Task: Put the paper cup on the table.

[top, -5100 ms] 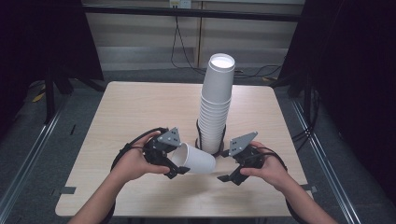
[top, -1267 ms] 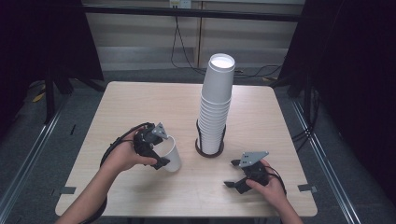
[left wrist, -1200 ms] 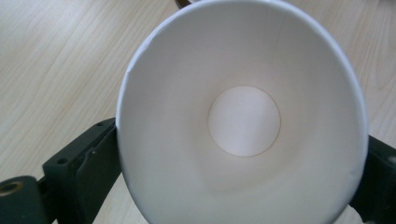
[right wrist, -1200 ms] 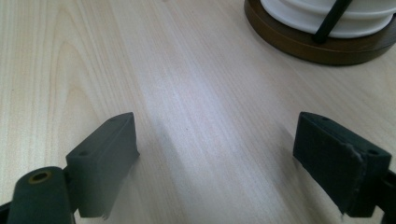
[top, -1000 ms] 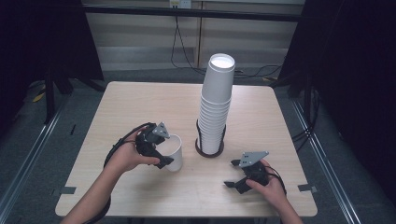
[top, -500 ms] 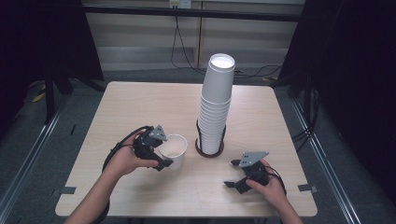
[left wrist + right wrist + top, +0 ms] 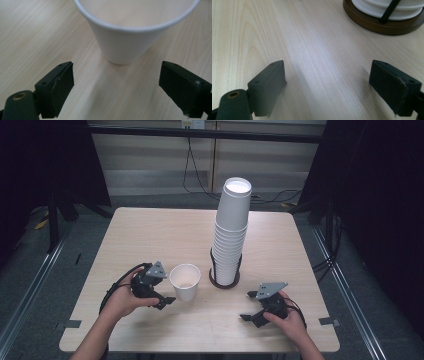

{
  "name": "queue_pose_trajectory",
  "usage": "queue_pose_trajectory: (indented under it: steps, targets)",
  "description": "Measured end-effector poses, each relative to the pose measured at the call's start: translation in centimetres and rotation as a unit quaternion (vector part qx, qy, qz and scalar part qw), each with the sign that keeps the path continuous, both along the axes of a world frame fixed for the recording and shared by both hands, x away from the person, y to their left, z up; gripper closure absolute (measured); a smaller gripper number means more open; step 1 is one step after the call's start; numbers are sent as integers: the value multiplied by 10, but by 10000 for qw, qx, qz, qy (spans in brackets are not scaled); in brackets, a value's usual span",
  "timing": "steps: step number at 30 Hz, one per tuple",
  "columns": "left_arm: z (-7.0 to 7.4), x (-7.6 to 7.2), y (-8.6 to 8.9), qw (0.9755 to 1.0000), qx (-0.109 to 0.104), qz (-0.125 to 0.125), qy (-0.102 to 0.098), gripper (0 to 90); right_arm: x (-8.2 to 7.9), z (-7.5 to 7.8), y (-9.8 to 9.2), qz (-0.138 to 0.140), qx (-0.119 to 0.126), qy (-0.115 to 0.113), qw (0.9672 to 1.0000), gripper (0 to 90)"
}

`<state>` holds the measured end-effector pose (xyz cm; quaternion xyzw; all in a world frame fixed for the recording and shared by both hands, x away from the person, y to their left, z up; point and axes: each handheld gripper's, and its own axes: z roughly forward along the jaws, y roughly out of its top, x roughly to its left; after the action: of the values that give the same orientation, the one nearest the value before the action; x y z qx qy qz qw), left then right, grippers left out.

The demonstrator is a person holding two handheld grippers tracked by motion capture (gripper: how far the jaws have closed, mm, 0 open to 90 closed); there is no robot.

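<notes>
The paper cup (image 7: pixel 185 281) stands upright on the counter (image 7: pixel 150 235), mouth up, just left of the tall stack of cups (image 7: pixel 231 232) in its dark round holder (image 7: pixel 224 281). From the high view I see my left gripper (image 7: pixel 159 290) just beside the cup on its left, low near the counter, with my left hand (image 7: pixel 125 297) behind it. The left gripper view gives me what the high view cannot: both jaws are spread wide, and the cup (image 7: pixel 130 32) sits ahead of them, its base clear of both pads, so nothing is gripped. I can see bare wood between the jaws and the cup's foot.

My right gripper (image 7: pixel 255 312) rests near the front right of the counter, well apart from the single cup. In the right gripper view its jaws also stand wide over bare wood, and the brown rim of the holder (image 7: pixel 384 22) shows at the upper right, with a thin black upright rod (image 7: pixel 390 10) crossing the lowest white cup.
</notes>
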<state>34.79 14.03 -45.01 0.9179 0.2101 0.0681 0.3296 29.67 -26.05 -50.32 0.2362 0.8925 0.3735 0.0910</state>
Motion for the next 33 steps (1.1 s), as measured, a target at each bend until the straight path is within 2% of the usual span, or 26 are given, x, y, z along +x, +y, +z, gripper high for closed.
queue_pose_trajectory:
  steps: [3,6,8,9,17,21,33]
  targets:
    - [-5,-2,7,10000,34,43,-50,131,0,0,0,2,0,4,10000,132]
    - [-10,-4,14,9999,-86,134,-20,136,0,0,0,2,3,5,10000,132]
    - [-12,-6,17,9998,-80,178,-13,139,0,0,0,1,2,6,10000,132]
    - [-13,-6,19,9999,-17,119,-57,143,0,0,0,3,2,6,10000,132]
    - [-21,-12,32,9998,19,114,-169,148,0,0,0,3,3,5,10000,132]
    - [-26,-15,38,9995,-122,265,-142,149,0,0,0,3,3,5,10000,132]
    - [-36,-20,54,9991,-118,390,-103,152,0,0,0,3,5,6,10000,132]
